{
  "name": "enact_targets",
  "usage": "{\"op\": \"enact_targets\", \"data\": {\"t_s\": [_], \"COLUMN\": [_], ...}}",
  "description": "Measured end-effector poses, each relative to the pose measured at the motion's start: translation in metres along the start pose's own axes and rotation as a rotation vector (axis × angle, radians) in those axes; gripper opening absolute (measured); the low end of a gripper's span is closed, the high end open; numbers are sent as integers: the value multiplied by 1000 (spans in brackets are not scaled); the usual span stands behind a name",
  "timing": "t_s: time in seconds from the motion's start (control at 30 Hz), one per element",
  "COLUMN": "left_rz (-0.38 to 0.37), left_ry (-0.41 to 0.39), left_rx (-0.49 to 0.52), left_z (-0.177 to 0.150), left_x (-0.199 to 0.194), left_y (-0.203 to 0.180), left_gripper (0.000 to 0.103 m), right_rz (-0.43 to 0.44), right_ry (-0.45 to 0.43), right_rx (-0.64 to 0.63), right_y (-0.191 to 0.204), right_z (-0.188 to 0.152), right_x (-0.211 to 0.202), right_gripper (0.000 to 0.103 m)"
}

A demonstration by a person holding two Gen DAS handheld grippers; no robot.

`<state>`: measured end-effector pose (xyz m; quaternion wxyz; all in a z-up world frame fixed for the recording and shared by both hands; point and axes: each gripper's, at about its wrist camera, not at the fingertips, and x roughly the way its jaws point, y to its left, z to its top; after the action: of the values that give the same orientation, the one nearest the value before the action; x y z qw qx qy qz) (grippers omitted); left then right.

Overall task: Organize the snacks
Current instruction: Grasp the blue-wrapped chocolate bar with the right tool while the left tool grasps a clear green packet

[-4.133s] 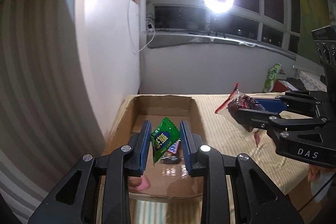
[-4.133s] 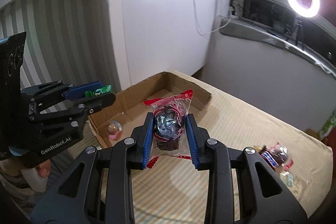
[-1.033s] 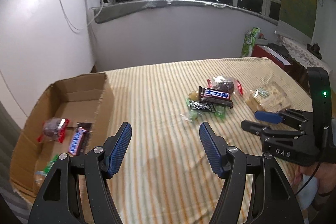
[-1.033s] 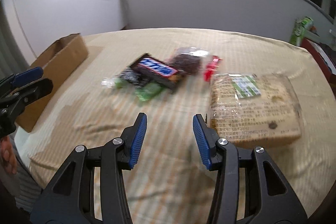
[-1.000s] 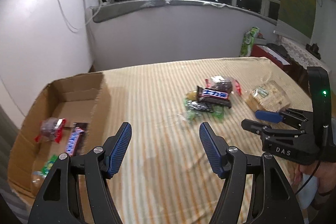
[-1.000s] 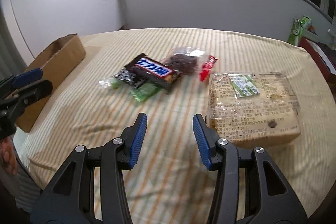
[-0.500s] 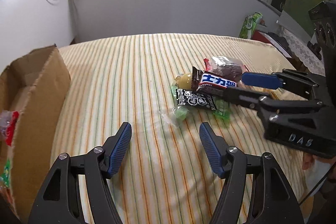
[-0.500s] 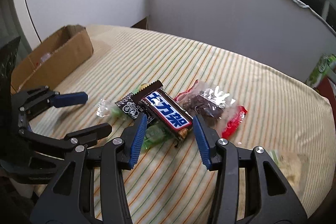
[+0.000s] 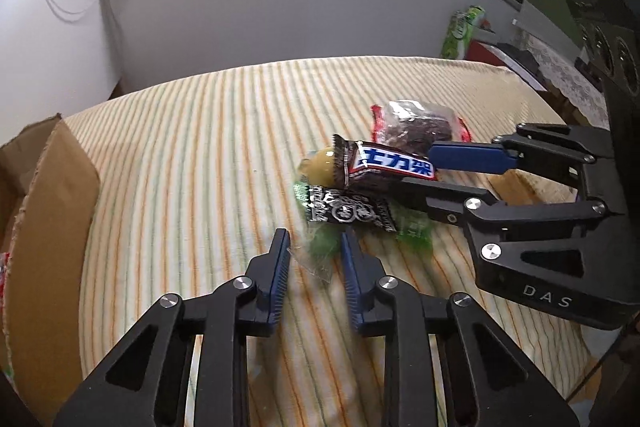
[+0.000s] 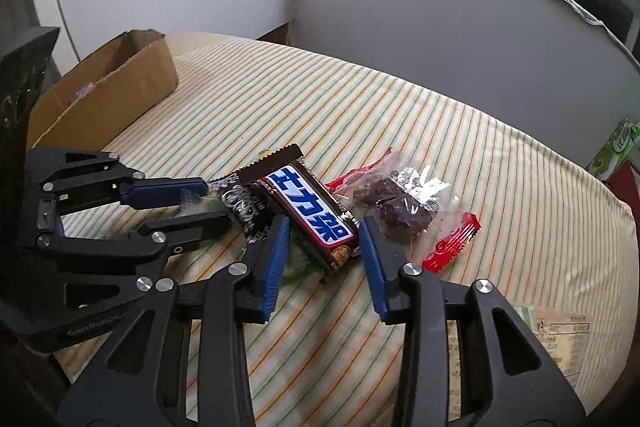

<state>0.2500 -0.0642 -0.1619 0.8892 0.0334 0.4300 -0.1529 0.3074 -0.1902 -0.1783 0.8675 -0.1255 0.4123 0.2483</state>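
Observation:
A small pile of snacks lies on the striped cloth. My left gripper (image 9: 314, 243) is closing on a green candy (image 9: 320, 247) in a clear wrapper, and the wrapper fills the gap between its blue pads. Seen from the right wrist view, my left gripper (image 10: 210, 203) comes in from the left. My right gripper (image 10: 324, 223) is closing along the long edges of a brown chocolate bar (image 10: 308, 211) with a blue label. That bar (image 9: 394, 165) lies partly over a black sachet (image 9: 346, 211).
A clear and red packet of dark dried fruit (image 10: 404, 203) lies just right of the bar. A yellow candy (image 9: 320, 167) and a green packet (image 9: 414, 231) sit under the pile. The cardboard box (image 10: 120, 83) stands at the left, and a biscuit pack (image 10: 560, 339) at the right.
Both grippers came down onto the snack pile. The left jaws narrowed from wide to snug around the green candy. The right jaws narrowed onto the chocolate bar.

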Motion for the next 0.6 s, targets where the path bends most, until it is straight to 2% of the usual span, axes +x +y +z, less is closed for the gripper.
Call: {"op": "enact_targets", "data": {"t_s": [0.17,0.27,0.47,0.6], "left_rz": [-23,-23,-8,12], "left_ry": [0,-17,-68,-115], "left_rx": [-1,-15,-31,-25], "left_z": [0,-1,-6,-6], "left_x": [-6,-18,-47,-68], "left_y": [-1,4,10,9], "left_gripper": [22,22,22,22], "right_rz": [-15,-15,1,-5], "right_ry": [13,30,14,-39], "right_rx": [-111,-119,-37,36], "right_y": [7,5,0,2], "right_z": [8,11,8,-2], "right_x": [10,16,10,-5], "right_gripper": [39,39,34,33]}}
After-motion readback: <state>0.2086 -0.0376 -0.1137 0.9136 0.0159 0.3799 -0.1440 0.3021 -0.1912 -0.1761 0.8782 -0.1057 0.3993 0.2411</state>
